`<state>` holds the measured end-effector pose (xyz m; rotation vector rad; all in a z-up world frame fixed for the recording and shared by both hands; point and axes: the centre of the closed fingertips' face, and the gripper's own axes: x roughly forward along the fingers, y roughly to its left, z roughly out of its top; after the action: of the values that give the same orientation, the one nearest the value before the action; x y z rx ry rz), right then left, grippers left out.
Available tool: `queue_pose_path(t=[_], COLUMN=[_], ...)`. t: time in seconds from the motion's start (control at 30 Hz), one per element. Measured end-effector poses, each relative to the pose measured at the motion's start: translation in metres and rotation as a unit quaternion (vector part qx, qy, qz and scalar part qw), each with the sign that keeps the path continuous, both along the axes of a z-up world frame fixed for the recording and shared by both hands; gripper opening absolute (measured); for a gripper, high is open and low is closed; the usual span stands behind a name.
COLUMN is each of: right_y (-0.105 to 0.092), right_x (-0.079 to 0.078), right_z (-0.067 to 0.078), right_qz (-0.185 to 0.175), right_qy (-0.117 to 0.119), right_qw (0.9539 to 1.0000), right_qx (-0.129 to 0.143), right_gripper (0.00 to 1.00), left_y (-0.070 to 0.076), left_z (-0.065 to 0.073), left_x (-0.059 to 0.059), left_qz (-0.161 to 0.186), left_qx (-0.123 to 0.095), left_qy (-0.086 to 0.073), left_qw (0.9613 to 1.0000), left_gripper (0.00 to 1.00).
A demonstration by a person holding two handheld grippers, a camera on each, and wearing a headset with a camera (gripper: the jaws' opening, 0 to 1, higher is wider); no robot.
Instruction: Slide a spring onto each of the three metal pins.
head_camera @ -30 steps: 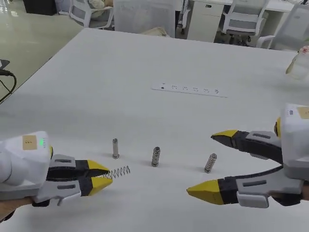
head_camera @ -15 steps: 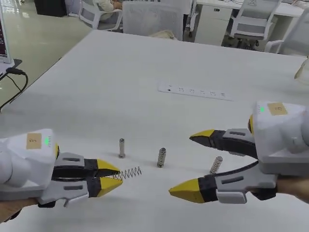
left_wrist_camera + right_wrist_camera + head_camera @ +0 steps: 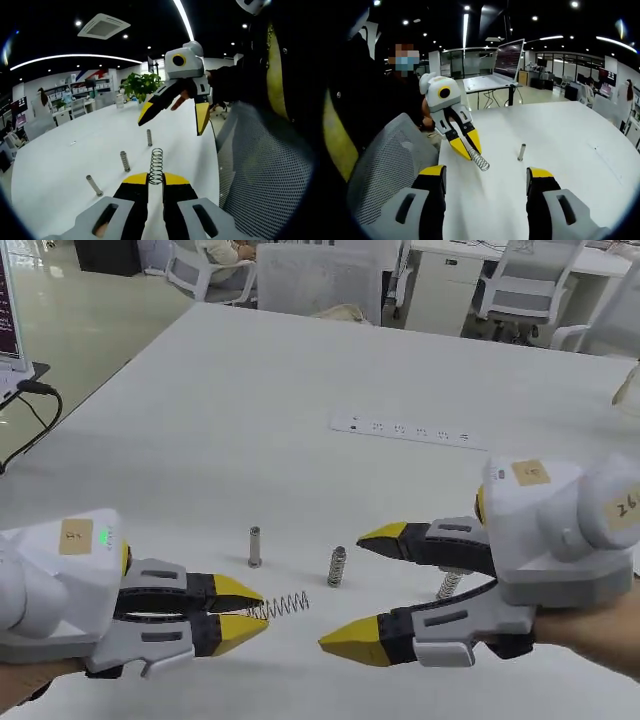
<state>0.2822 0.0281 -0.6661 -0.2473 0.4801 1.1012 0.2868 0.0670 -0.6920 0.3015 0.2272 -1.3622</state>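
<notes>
Pinching a loose spring [image 3: 280,606] by one end, your left hand-held gripper [image 3: 256,611] is holding it low over the desk [image 3: 300,420] in the head view. The free end is pointing out past the bare pin [image 3: 255,546], probably so the coil can be lined up over it. The middle pin [image 3: 337,566] and the right pin [image 3: 449,583] are already wearing springs, so this appears to be the last one. Your right hand-held gripper [image 3: 341,590] is hovering spread wide, gripping nothing, in front of the right pin.

In the left gripper view, the jaws are pressing together on the base of the spring [image 3: 156,165], which is sticking straight out ahead. The bare pin [image 3: 94,185] is standing off to the left, apart from the coil. The right hand-held gripper [image 3: 170,126] is gaping beyond.

In the right gripper view, your right hand-held gripper [image 3: 487,174] is holding its jaws well apart over bare desk. The left hand-held gripper [image 3: 468,148] is offering the spring [image 3: 480,160] near the bare pin [image 3: 521,152], not touching it.
</notes>
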Motion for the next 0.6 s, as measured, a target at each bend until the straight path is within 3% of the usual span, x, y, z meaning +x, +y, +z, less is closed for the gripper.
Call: queue_pose_path(t=[0.6], right_y=[0.015], right_x=[-0.003], right_z=[-0.006], right_qz=[0.018], right_qy=[0.017], right_qw=[0.9996], right_qx=[0.017], right_gripper=[0.5], left_y=[-0.01], left_z=[0.014], left_x=[-0.011], left_qz=[-0.018], left_qx=[-0.01], left_qy=[-0.013], left_qw=[0.9997], left_gripper=[0.02])
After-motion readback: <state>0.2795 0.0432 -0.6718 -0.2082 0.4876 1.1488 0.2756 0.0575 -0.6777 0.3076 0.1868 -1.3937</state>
